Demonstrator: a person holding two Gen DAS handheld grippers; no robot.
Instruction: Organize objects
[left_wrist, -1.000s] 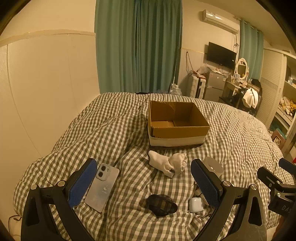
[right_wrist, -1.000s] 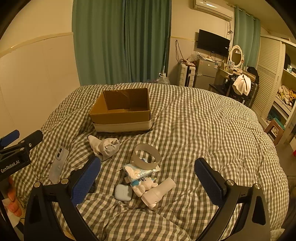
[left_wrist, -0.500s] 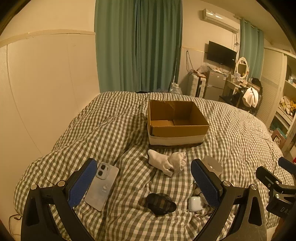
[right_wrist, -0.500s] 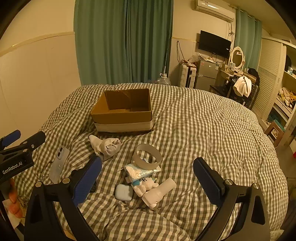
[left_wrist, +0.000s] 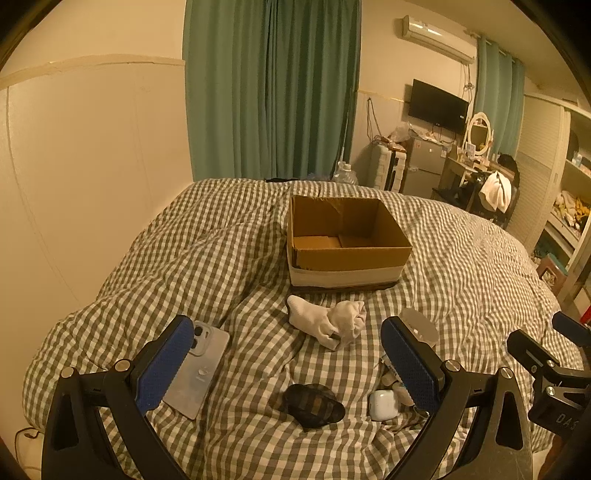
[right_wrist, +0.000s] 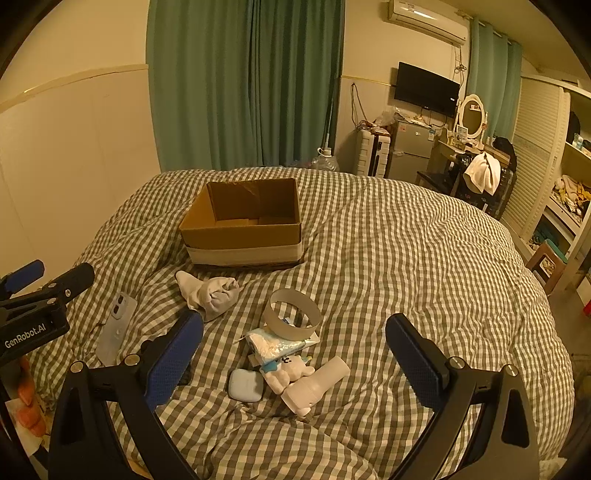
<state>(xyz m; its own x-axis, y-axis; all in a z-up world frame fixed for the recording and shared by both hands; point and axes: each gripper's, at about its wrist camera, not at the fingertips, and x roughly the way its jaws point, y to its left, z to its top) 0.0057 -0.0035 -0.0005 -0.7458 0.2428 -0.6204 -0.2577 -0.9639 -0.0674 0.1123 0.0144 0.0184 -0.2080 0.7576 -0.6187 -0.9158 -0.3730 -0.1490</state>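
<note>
- Silver phone (left_wrist: 197, 369) flat on checked duvet (left_wrist: 221, 258), partly behind left gripper's (left_wrist: 288, 365) near finger; gripper spread wide, holding nothing.
- Dark brown pouch (left_wrist: 313, 402) below between the fingers; white sock bundle (left_wrist: 328, 321) farther on, cardboard box (left_wrist: 345, 240) beyond, open.
- White earbud case (right_wrist: 245, 384), plush toy (right_wrist: 286, 371), white bottle (right_wrist: 314, 387), tissue pack (right_wrist: 275, 343), tape ring (right_wrist: 291, 314) clustered between right gripper's (right_wrist: 295, 365) splayed fingers, untouched.

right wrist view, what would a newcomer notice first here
The open cardboard box sits mid-bed on the checked duvet, with nothing visible inside. Nearer the camera lies a loose scatter: rolled white socks, a tape ring, a white bottle and a phone. Both the right hand-held gripper and the left hand-held gripper are open.
</note>
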